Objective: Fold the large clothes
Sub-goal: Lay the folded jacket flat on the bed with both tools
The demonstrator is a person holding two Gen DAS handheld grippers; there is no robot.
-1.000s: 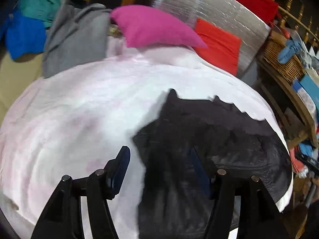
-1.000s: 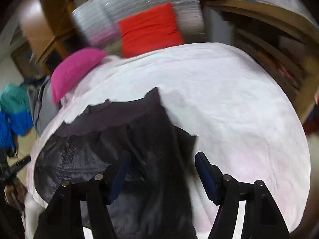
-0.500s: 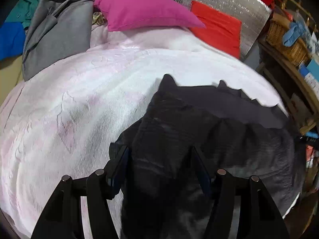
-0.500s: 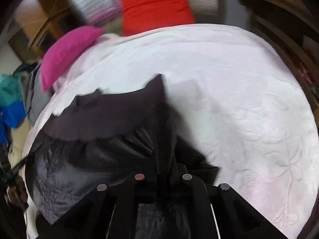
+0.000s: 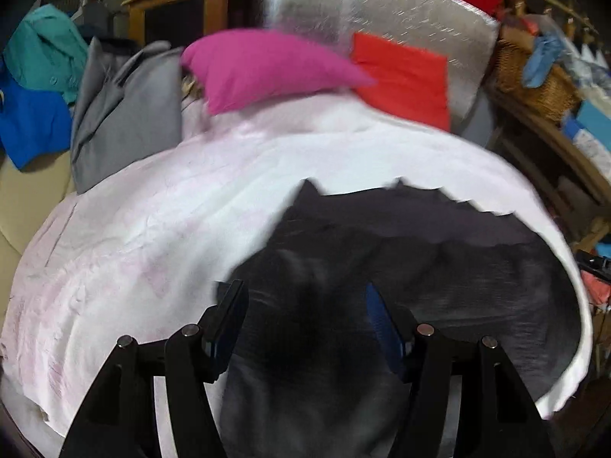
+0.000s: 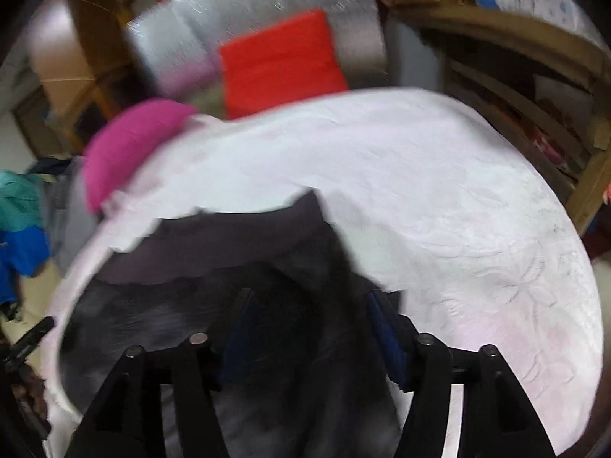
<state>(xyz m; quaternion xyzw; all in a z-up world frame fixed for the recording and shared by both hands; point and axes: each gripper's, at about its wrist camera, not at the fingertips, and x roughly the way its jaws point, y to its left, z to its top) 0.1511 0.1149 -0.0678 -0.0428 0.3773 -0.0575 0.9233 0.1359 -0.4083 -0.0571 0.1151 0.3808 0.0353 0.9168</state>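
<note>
In the left wrist view, a teal and blue garment [image 5: 34, 87] hangs at the far left, with a grey garment [image 5: 122, 114] draped beside it at the head of the bed [image 5: 133, 236]. A magenta pillow [image 5: 267, 68] and a red cushion [image 5: 404, 80] rest against a silver quilted panel [image 5: 382, 11], and a wicker basket [image 5: 534, 84] sits on wooden shelving at the right. The black garment [image 5: 439, 267] lies spread on the bed's pale pink cover, toward its near right side. The left claw [image 5: 303, 322] hovers over the garment's left edge with its blue pads apart and dark cloth visible between them; the pads do not press on it.

In the right wrist view the right claw [image 6: 309, 328] stands over the same garment's right edge. Its jaws have just been opening and now stand apart, with cloth lying between them but not pinched. The picture is blurred.
</note>
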